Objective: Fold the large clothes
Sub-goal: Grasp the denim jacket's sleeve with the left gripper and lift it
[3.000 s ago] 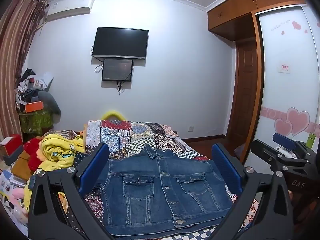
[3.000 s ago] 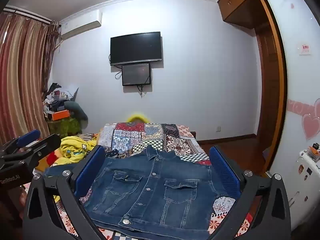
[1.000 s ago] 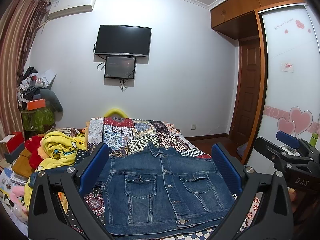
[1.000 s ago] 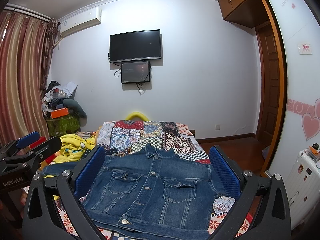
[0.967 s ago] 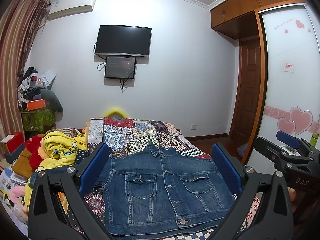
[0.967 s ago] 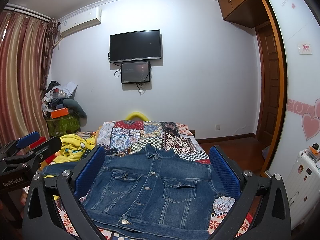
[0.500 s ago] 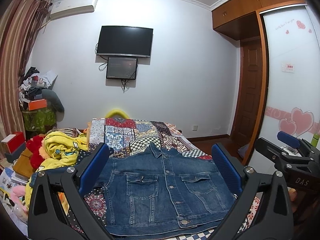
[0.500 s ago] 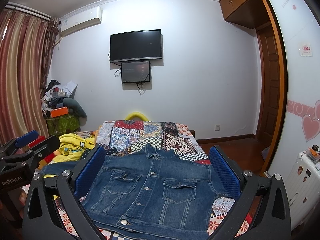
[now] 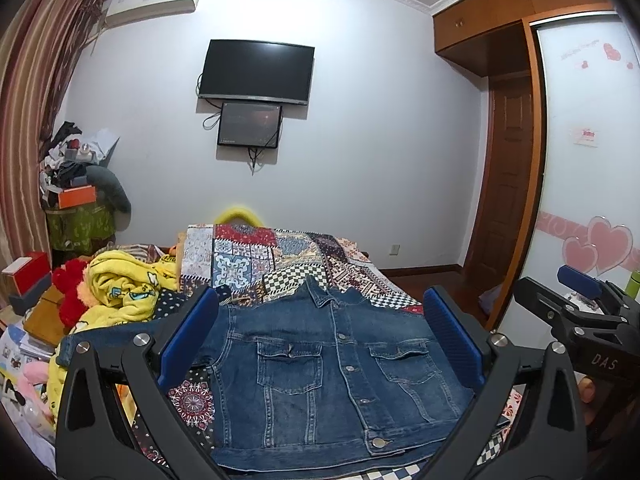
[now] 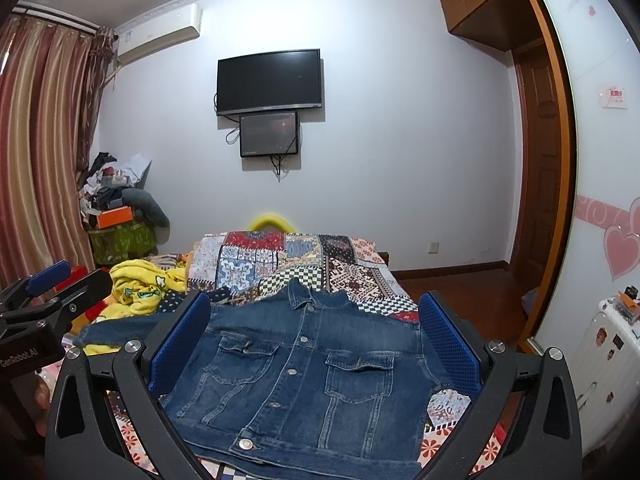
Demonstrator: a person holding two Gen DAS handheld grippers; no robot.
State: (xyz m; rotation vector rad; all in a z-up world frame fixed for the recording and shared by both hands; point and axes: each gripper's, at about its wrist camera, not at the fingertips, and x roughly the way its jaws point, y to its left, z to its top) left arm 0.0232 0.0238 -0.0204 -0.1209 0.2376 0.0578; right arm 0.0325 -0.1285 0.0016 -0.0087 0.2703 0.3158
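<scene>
The denim jacket lies flat, front up, on the patchwork bedspread. Left gripper and right gripper hover above, jaws wide apart and empty. Folding looks unstarted; next, probably, grasp a sleeve.

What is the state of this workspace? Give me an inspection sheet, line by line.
Surface: bed covered with a patchwork quilt.
Job's things: denim jacket lies flat, front up, buttoned, collar toward the far wall; one sleeve stretches out to the left.
Clutter: yellow blanket and a red plush beside it at the bed's left; a piled stand in the corner.
Grippers: left gripper and right gripper are both open above the jacket, holding nothing.
Cables: loose wires hang below the small screen under the TV.
Surroundings: curtain at left, air conditioner up high, wooden door and wardrobe at right.
</scene>
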